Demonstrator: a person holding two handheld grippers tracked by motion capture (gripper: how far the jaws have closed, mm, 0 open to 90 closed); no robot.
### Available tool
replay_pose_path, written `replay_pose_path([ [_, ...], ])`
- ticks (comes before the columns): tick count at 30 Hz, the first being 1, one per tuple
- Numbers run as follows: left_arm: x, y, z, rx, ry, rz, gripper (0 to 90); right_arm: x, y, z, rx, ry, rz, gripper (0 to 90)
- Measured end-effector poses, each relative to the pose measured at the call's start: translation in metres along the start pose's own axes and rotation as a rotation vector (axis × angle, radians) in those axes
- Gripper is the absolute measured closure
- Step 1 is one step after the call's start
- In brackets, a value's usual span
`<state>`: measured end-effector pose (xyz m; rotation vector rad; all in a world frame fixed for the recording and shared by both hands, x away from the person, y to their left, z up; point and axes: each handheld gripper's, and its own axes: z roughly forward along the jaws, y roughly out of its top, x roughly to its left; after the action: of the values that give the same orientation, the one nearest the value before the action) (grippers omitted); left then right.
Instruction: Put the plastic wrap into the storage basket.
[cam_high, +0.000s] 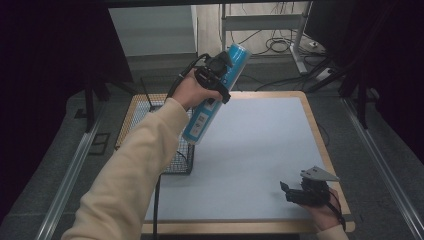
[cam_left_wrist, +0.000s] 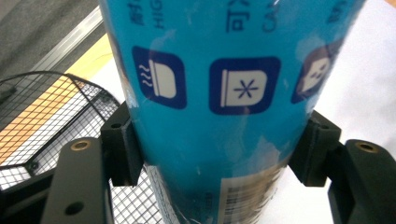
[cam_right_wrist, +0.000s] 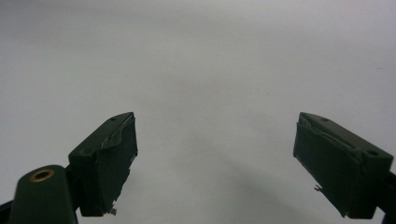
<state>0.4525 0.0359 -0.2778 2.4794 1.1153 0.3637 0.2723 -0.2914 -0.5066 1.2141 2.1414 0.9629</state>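
Blue tube (cam_high: 215, 95) is hanging tilted in the air above the wire basket (cam_high: 181, 161) at the worktop's (cam_high: 260, 150) left edge, clamped by the left gripper (cam_high: 216, 80). Judging by that, lifting is done and placing remains. Right gripper (cam_high: 292, 192) is resting agape, holding nothing.

Grey carpet floor (cam_high: 380, 165), cables (cam_high: 280, 47) by metal desk legs (cam_high: 299, 45), dark curtains (cam_high: 45, 75)

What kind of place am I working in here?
Probably a lab or recording workspace, not a home: a bare white table fenced by metal rails, loose cables on the floor behind it, and dark curtains at the sides.
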Motion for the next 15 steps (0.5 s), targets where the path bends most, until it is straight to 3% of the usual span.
replay_pose_path([
  [15, 0.034, -0.018, -0.006, 0.005, 0.043, -0.07, 31.6, 0.0, 0.0, 0.001, 0.007, -0.004, 0.005, 13.8],
])
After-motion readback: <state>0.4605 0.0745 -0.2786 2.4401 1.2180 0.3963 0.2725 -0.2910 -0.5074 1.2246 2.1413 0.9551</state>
